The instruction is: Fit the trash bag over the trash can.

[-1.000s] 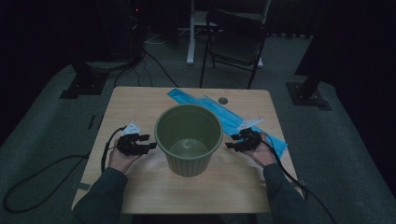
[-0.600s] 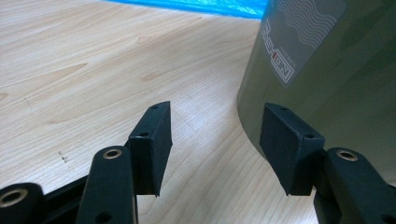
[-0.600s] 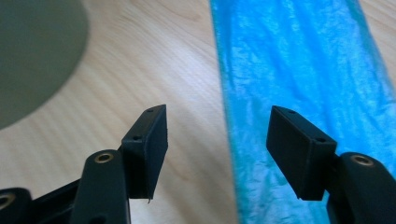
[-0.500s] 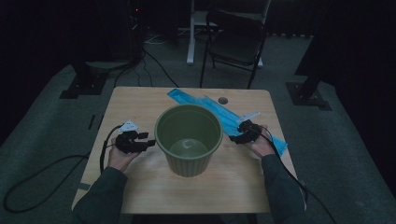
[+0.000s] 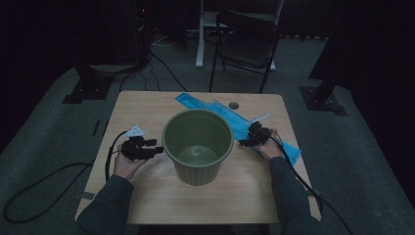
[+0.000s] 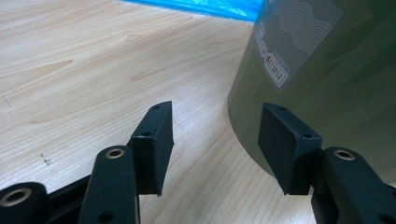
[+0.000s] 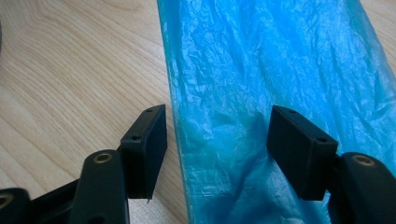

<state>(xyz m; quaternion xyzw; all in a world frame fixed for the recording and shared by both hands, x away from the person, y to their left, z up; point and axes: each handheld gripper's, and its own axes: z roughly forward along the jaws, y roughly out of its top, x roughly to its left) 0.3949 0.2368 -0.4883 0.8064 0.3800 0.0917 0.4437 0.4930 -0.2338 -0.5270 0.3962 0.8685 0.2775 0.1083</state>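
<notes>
A green bin (image 5: pixel 197 145) stands upright in the middle of a wooden table (image 5: pixel 147 105). It is open at the top, and inside you can see its round bottom. A grey label with wavy lines (image 6: pixel 299 32) is stuck on the side of the bin.

The left gripper (image 5: pixel 155 149) is just to the left of the bin, held low over the table by the person's left hand (image 5: pixel 126 165). It points at the bin's side. Its jaws are spread apart with nothing between them. In the left gripper view, the gripper (image 6: pixel 215 140) has one jaw in front of the bin's wall and very near it, but you cannot tell if it touches. The other jaw is over bare wood.

A long blue bag (image 5: pixel 235 122) lies flat on the table. It starts behind the bin and runs out to the bin's right, toward the table's right edge. It is thin and crinkly.

The right gripper (image 5: pixel 247 139) is just to the right of the bin, held by the person's right hand (image 5: pixel 266 147), and it sits over the bag. Its jaws are spread wide too, and they grip nothing. In the right gripper view, the gripper (image 7: pixel 217 140) has one jaw over the wood just beside the bag's edge and the other jaw over the blue bag (image 7: pixel 280 70). The bag's edge runs between the two jaws.

Behind the bin, past the table, a dark folding chair (image 5: pixel 247 44) stands on the floor. A black cable (image 5: pixel 44 181) lies on the floor, left of the bin.
</notes>
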